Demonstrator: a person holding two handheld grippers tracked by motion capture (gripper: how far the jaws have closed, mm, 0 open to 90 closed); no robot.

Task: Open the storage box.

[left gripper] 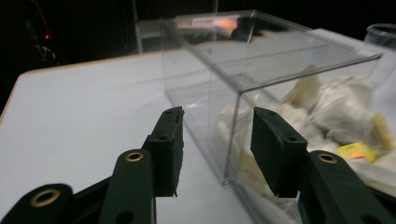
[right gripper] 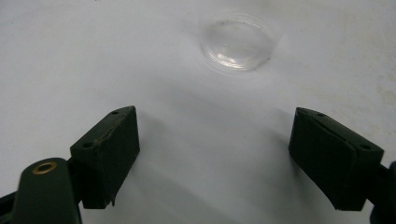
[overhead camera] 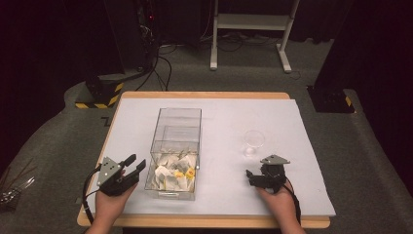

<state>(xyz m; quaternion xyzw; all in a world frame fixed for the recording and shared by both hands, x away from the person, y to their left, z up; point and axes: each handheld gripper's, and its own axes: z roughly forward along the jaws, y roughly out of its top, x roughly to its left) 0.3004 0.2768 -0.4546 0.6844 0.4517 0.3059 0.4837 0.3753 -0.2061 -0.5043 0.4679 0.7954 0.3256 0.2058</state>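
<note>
High view: clear box (overhead camera: 176, 146) holds white and yellow packets (overhead camera: 175, 173).

The clear cup (left gripper: 384, 35) is cut off by the left gripper view's right edge. Inside the clear box (left gripper: 261, 60), the sachets (left gripper: 336, 112) blur together, their print unreadable.

clear box (overhead camera: 176, 146) | upright, tea bags (overhead camera: 175, 174) inside | clear cup (overhead camera: 253, 142) right
</note>
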